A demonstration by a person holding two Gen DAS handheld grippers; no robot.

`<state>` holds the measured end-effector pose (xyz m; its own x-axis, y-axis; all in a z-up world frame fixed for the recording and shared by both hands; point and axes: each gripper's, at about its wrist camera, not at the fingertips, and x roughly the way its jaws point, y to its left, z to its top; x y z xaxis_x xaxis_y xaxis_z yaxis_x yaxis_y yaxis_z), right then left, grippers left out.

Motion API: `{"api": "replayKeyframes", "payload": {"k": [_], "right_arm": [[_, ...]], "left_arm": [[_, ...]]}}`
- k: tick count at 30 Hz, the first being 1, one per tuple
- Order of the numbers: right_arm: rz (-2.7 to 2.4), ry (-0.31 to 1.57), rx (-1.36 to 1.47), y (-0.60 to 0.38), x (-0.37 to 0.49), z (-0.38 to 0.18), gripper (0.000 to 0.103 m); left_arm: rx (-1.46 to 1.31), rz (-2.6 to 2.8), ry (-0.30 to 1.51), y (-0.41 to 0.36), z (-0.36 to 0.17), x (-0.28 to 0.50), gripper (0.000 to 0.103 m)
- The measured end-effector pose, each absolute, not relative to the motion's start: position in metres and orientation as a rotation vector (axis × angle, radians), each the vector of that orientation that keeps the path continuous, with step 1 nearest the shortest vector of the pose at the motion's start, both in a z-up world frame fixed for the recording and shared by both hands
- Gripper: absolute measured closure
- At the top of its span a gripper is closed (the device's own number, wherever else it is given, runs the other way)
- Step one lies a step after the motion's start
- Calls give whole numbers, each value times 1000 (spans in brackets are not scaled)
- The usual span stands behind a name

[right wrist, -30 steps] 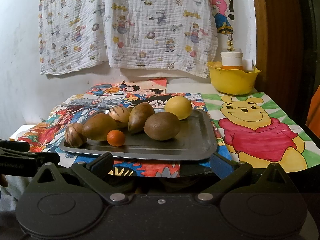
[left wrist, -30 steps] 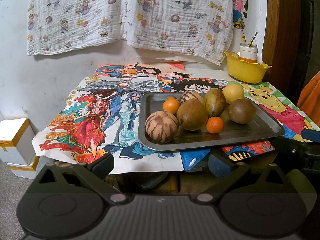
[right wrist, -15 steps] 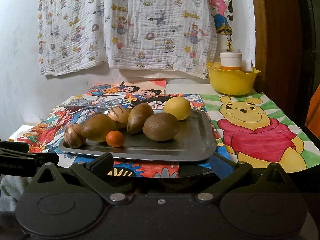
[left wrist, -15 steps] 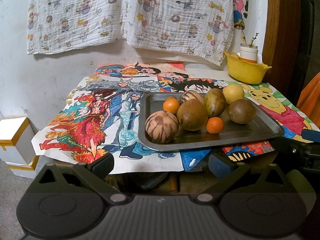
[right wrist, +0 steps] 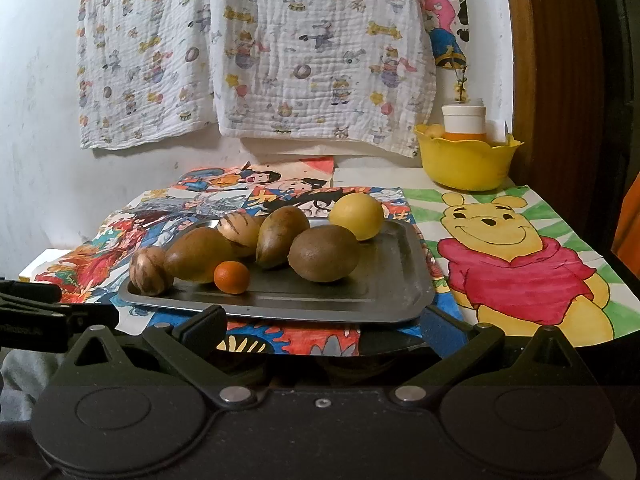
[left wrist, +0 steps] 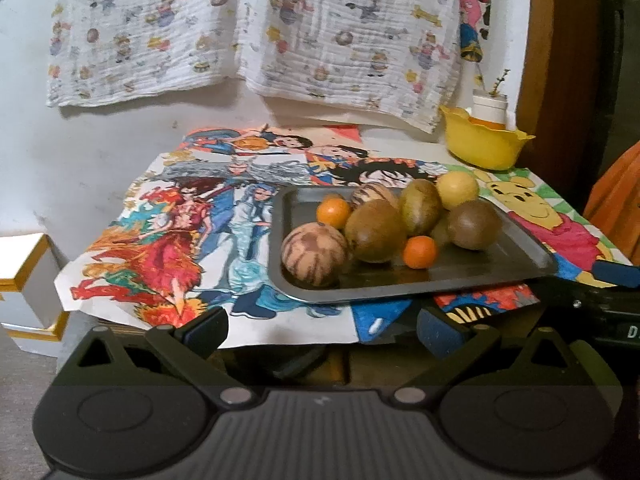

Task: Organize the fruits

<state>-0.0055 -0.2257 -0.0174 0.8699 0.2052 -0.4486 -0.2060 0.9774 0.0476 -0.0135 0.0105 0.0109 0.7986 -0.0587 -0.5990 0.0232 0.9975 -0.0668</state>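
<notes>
While tray (right wrist: pixel 400 280) overhangs edge, apparently, grippers idle.

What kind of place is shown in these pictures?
Probably a room in a home, perhaps one used by children. A printed cloth hangs on the wall, hand-coloured cartoon drawings cover the table, and a tray of fruit and a yellow bowl stand on it.

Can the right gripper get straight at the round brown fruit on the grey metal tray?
Probably yes: the right gripper is open, the round brown fruit sits ahead, nothing between them.
</notes>
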Motion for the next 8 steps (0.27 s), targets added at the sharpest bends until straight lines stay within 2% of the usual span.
{"api": "replayKeyframes", "payload": {"k": [8], "right_arm": [[215, 467, -2, -225, -6, -17, 1]], "left_arm": [[-56, -40, 639, 10, 11, -14, 1]]}}
